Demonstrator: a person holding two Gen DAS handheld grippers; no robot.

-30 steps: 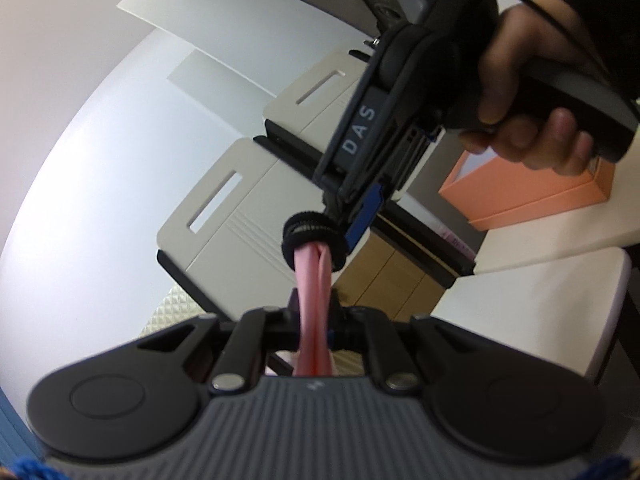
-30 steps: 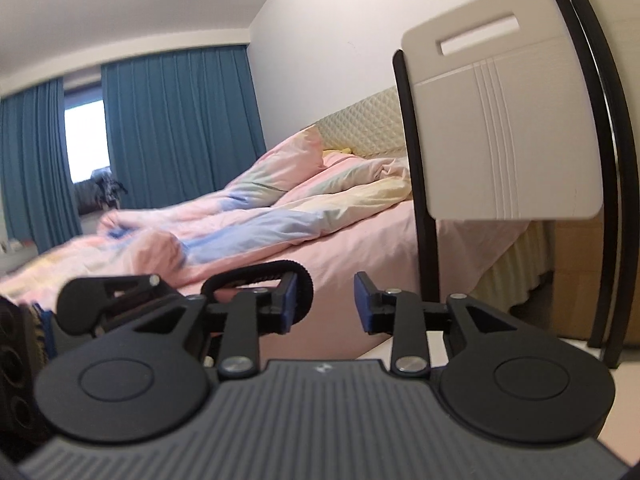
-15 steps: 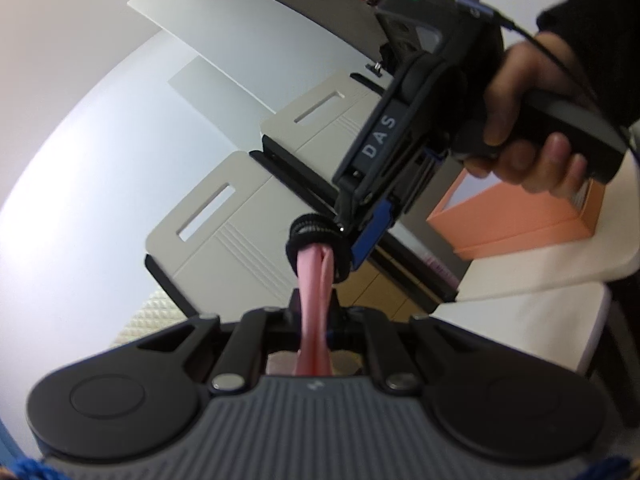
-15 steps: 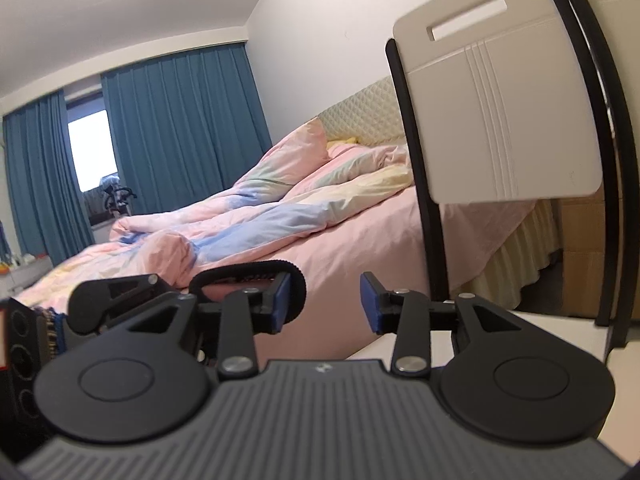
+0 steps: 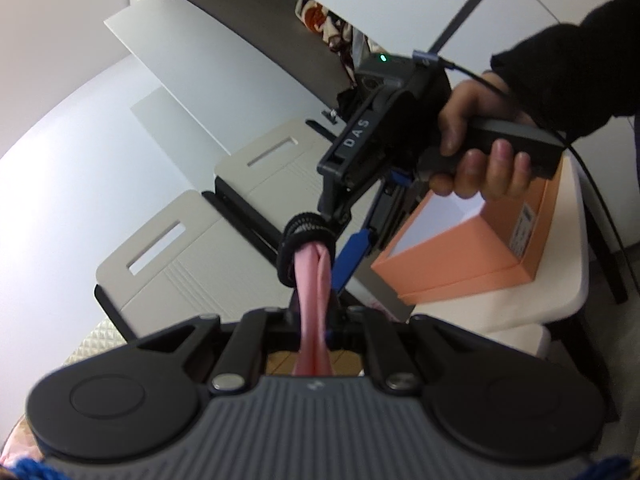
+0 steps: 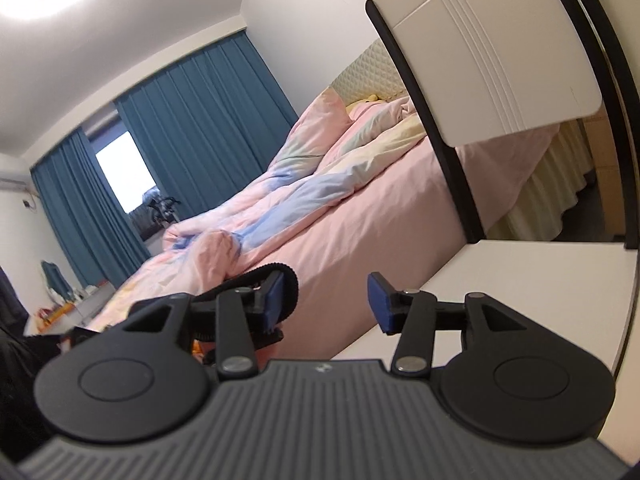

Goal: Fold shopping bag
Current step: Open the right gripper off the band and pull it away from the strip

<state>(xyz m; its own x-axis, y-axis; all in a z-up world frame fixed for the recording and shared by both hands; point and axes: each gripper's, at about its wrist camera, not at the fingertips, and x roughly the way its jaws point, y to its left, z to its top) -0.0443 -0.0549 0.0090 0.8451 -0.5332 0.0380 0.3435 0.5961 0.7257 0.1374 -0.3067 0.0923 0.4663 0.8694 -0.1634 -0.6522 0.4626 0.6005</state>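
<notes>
The left gripper [image 5: 314, 322] is clamped on a rolled-up pink fabric shopping bag [image 5: 314, 304], which sticks out between its closed jaws. A black elastic band [image 5: 303, 248] circles the roll's far end and loops over one finger of the right gripper [image 6: 326, 298], whose jaws stand apart. A hand [image 5: 480, 152] in a dark sleeve holds that gripper above an orange cardboard box [image 5: 472, 248].

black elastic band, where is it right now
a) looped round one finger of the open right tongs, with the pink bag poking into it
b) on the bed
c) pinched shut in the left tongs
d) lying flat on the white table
a: the black elastic band hangs on one finger of the open right tongs, the rolled pink bag passing through it, held by the left tongs.
</notes>
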